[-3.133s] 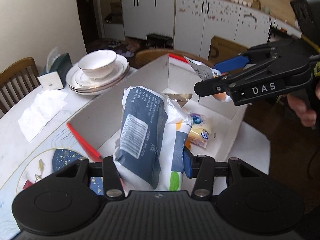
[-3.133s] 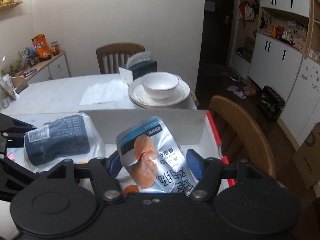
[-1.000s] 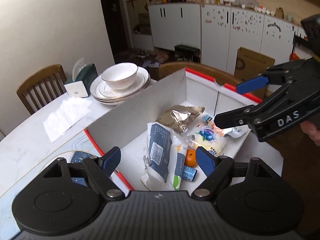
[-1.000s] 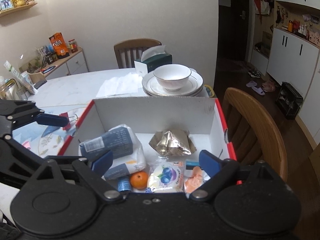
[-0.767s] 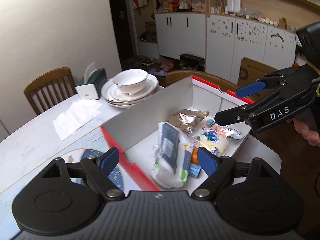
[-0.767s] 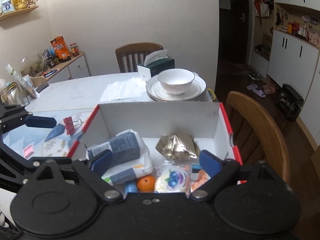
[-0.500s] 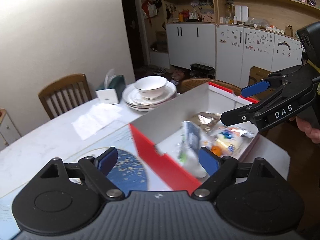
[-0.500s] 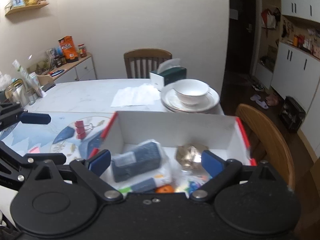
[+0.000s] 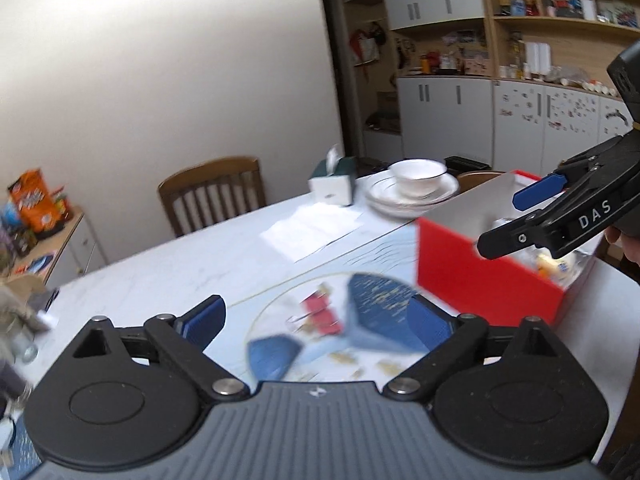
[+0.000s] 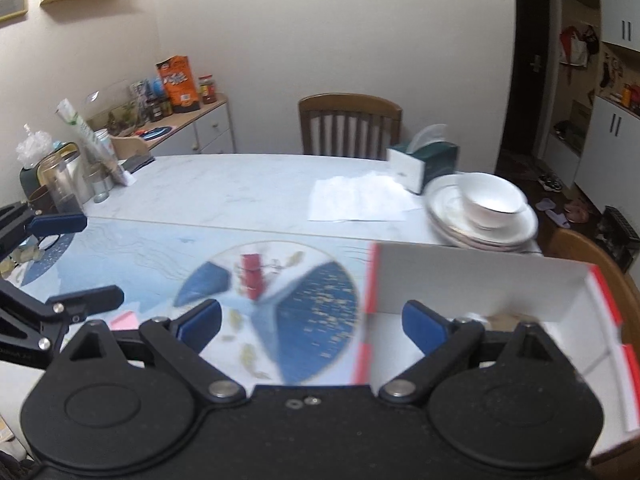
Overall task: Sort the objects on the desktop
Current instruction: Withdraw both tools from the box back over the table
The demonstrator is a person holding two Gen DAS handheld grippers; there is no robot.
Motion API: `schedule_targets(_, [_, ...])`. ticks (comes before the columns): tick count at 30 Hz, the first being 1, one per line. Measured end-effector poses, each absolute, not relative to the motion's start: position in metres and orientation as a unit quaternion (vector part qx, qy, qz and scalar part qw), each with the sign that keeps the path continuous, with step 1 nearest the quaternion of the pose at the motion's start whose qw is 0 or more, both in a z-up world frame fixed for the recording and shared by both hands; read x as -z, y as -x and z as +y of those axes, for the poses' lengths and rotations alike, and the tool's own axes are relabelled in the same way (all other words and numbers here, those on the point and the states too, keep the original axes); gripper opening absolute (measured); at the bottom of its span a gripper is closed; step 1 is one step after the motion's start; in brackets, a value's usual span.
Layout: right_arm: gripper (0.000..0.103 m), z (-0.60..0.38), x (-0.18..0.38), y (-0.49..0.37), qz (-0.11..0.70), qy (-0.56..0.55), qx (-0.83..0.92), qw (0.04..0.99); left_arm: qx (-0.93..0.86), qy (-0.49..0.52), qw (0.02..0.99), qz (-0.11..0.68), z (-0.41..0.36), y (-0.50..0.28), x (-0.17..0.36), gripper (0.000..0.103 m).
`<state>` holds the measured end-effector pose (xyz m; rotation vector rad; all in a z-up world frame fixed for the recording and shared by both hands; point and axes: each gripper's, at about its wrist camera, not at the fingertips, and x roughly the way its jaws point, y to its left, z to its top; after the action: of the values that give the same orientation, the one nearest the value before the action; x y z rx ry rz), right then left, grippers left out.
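Across the bottom of the left wrist view I see my left gripper [image 9: 316, 320], angled downward over a blue-and-white patterned mat [image 9: 360, 320] on the marble table [image 9: 180, 264]. Its jaws are opening wide, and nothing sits between the blue pads. Beyond them, blurred, lie red binder clips [image 9: 320, 312].

At the right edge of that frame my right gripper [image 9: 516, 216] reaches in from the side, its fingers spread and empty, above the red-and-white box [image 9: 472, 272]. A bit of the hand [image 9: 628, 244] holding it shows at the far right.

From the right wrist view, the right gripper [image 10: 312, 320] points down at the mat's round blue design, one pad at lower centre-left and the other over the box's near corner, with nothing held. The box [image 10: 480, 284] fills the lower right of this frame, and only here do I see its white inside walls; the contents are mostly hidden behind the gripper body. The left gripper [image 10: 76, 256] shows at the left edge, fingers apart.

Only the left view shows snack packets [image 9: 556, 264] inside the box. Only the right view shows jars [image 10: 68, 180] at the table's far left. Both show stacked plates with a bowl [image 10: 488, 200], a tissue box [image 10: 424, 164], and a paper napkin [image 10: 360, 196].
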<state>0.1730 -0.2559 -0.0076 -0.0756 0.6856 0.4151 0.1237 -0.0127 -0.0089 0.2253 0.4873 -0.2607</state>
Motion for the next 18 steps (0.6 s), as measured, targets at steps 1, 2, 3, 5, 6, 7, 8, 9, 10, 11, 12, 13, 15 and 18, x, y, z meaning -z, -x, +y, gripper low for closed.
schedule_targets(1, [0.097,-0.246,0.008,-0.174,0.335,0.038,-0.206,0.919,0.126,-0.107,0.956,0.244,-0.003,-0.124,0.011,0.098])
schedule_targets(2, [0.097,-0.236,0.010,-0.176,0.337,0.040,-0.209,0.917,0.121,-0.106,0.956,0.245,0.006,-0.123,0.013,0.098])
schedule_targets(3, [0.097,-0.227,0.011,-0.178,0.339,0.042,-0.212,0.916,0.118,-0.105,0.956,0.246,0.014,-0.123,0.015,0.098])
schedule_targets(5, [0.097,-0.209,0.015,-0.183,0.343,0.043,-0.216,0.913,0.119,-0.098,0.956,0.249,0.029,-0.124,0.018,0.103])
schedule_targets(6, [0.097,-0.201,0.016,-0.184,0.345,0.044,-0.216,0.912,0.121,-0.092,0.957,0.249,0.037,-0.124,0.021,0.103])
schedule_targets(7, [0.097,-0.194,0.018,-0.186,0.347,0.045,-0.217,0.911,0.123,-0.087,0.957,0.249,0.044,-0.124,0.023,0.103])
schedule_targets(8, [0.097,-0.186,0.020,-0.187,0.348,0.049,-0.218,0.911,0.121,-0.085,0.956,0.252,0.051,-0.124,0.026,0.103])
schedule_targets(9, [0.097,-0.179,0.023,-0.189,0.349,0.053,-0.218,0.910,0.118,-0.085,0.956,0.256,0.057,-0.125,0.029,0.103])
schedule_targets(10, [0.097,-0.172,0.025,-0.190,0.350,0.058,-0.216,0.910,0.118,-0.084,0.954,0.261,0.063,-0.125,0.033,0.103])
schedule_targets(11, [0.097,-0.165,0.028,-0.191,0.351,0.062,-0.215,0.909,0.119,-0.081,0.953,0.267,0.068,-0.126,0.036,0.103])
schedule_targets(12, [0.097,-0.159,0.030,-0.192,0.353,0.066,-0.213,0.909,0.120,-0.080,0.951,0.273,0.073,-0.126,0.040,0.103])
schedule_targets(13, [0.097,-0.153,0.033,-0.193,0.354,0.069,-0.212,0.908,0.124,-0.080,0.948,0.282,0.077,-0.127,0.044,0.103])
schedule_targets(15, [0.097,-0.144,0.038,-0.197,0.358,0.072,-0.209,0.907,0.127,-0.081,0.943,0.297,0.083,-0.128,0.051,0.103])
schedule_targets(18, [0.097,-0.131,0.044,-0.200,0.366,0.074,-0.209,0.904,0.128,-0.082,0.939,0.309,0.088,-0.126,0.061,0.103])
